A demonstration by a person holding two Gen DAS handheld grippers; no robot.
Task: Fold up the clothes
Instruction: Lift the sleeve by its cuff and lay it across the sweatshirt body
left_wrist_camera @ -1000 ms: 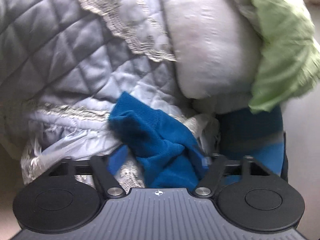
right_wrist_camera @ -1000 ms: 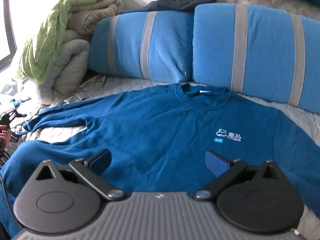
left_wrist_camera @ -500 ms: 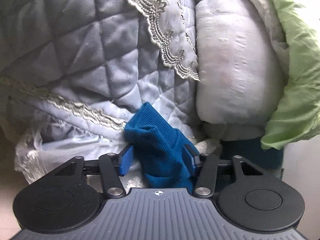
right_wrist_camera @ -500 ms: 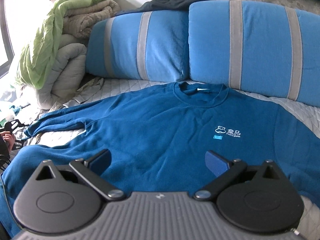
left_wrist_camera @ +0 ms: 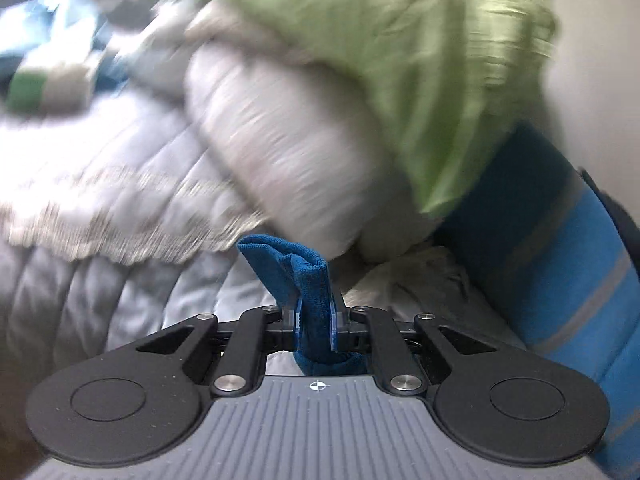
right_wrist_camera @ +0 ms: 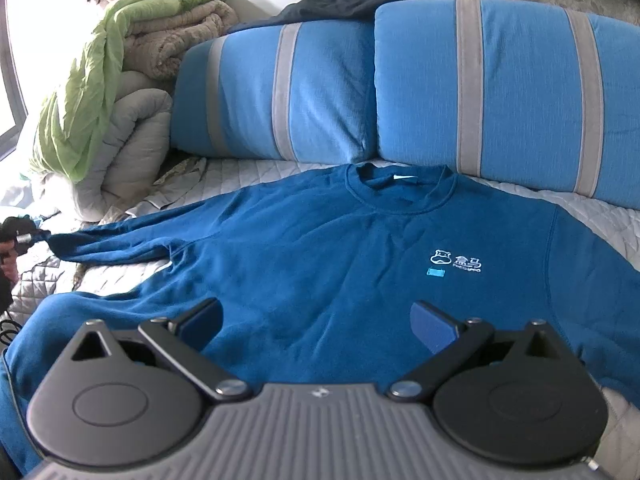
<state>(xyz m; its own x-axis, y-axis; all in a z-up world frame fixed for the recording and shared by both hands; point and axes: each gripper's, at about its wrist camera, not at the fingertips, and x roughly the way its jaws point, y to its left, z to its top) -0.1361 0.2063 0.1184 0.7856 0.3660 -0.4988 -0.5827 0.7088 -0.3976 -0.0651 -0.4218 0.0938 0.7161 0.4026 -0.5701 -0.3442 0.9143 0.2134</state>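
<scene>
A dark blue sweatshirt (right_wrist_camera: pixel 320 264) lies face up and spread out on the quilted bed, collar toward the pillows, a small white logo on its chest. Its left sleeve (right_wrist_camera: pixel 116 240) stretches out toward the bed's left edge. In the left wrist view my left gripper (left_wrist_camera: pixel 315 320) is closing, its pads pinching the blue sleeve cuff (left_wrist_camera: pixel 304 276), which sticks up between them. The left gripper also shows small at the far left of the right wrist view, at the sleeve's end (right_wrist_camera: pixel 24 236). My right gripper (right_wrist_camera: pixel 318 320) hovers open over the sweatshirt's lower front, holding nothing.
Two blue pillows with grey stripes (right_wrist_camera: pixel 400 80) lean along the back, dark clothing (right_wrist_camera: pixel 352 0) on top. A pile of folded grey, beige and green bedding (right_wrist_camera: pixel 120 80) stands at the back left, close behind the left gripper (left_wrist_camera: pixel 360 80). The grey quilt (left_wrist_camera: pixel 100 200) covers the bed.
My left gripper closed on the sleeve cuff, then rose and rolled with it; its view is now blurred. The right gripper stayed still and open.
</scene>
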